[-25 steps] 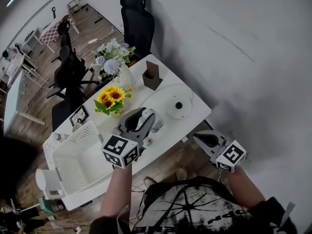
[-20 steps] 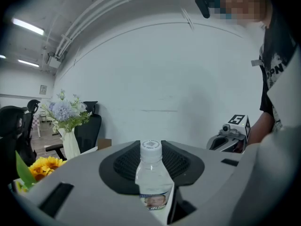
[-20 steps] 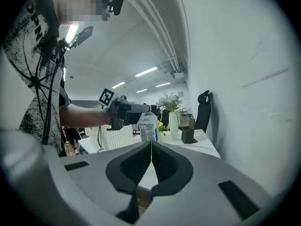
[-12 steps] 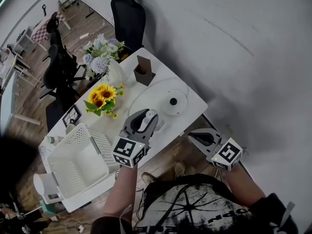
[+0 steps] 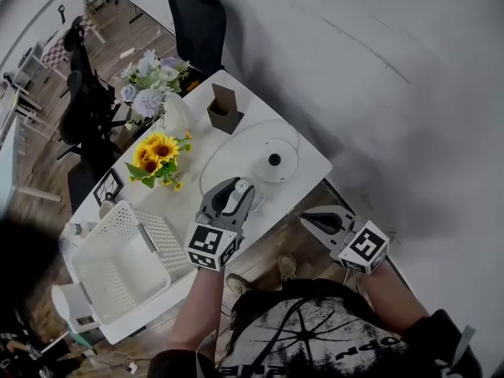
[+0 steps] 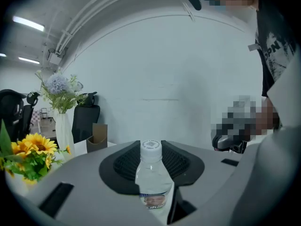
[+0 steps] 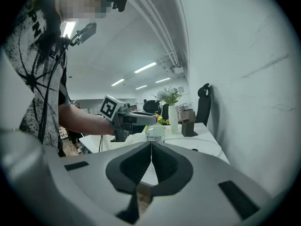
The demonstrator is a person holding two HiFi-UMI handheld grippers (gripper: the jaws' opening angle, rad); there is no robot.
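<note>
A person seen from above holds a hand-held gripper in each hand at the near edge of a white worktop (image 5: 236,136). The left hand-held gripper (image 5: 236,189) has its jaws closed around a small clear water bottle (image 6: 153,175) with a white cap (the label shows low between the jaws), and the bottle sits in that grip above the front part of the worktop, just in front of a round white device (image 5: 272,161) with a dark centre. The right hand-held gripper (image 5: 309,216) has its jaws pressed together with nothing between them; it is held off the worktop's right corner, over the wooden floor (image 5: 272,250), apart from the bottle. On the worktop to the left lie a white slatted basket (image 5: 118,262), a bunch of sunflowers (image 5: 153,157), a white vase of pale blue flowers (image 5: 150,93) and a brown cardboard holder (image 5: 224,109). A black office chair (image 5: 191,14) stands beyond the far end, against the white wall.
</note>
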